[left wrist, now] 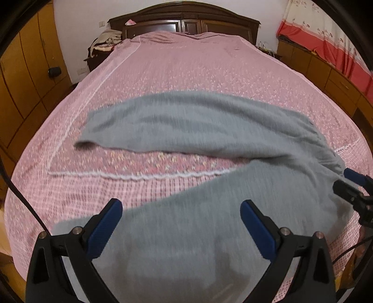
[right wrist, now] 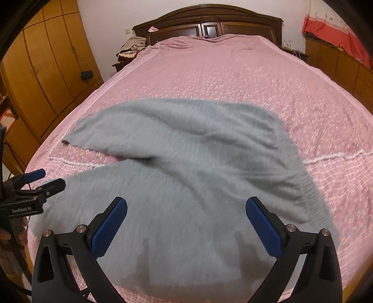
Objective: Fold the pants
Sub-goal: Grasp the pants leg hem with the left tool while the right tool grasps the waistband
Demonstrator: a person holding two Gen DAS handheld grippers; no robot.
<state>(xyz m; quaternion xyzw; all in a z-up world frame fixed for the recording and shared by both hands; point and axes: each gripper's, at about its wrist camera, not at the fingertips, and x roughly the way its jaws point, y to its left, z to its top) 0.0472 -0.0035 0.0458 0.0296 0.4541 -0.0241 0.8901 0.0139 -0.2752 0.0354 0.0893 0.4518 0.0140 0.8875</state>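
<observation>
Grey pants (left wrist: 198, 130) lie spread on the pink bed, legs splayed apart: one leg runs to the far left, the other (left wrist: 186, 233) comes toward the near edge. In the right wrist view the pants (right wrist: 186, 186) fill the middle, waist part near the right. My left gripper (left wrist: 181, 209) is open and empty, just above the near leg. My right gripper (right wrist: 186, 209) is open and empty above the near part of the pants. Each gripper shows in the other's view: the right gripper (left wrist: 349, 184) at the right edge, the left gripper (right wrist: 44, 179) at the left edge. The image is motion-blurred.
The pink bedspread (left wrist: 186, 70) covers a large bed with a dark wooden headboard (left wrist: 184, 21). Wooden wardrobes (right wrist: 46, 70) stand at the left, a low wooden cabinet (left wrist: 326, 74) and a red curtain (left wrist: 326, 35) at the right. Clothes pile (left wrist: 105, 42) on a nightstand.
</observation>
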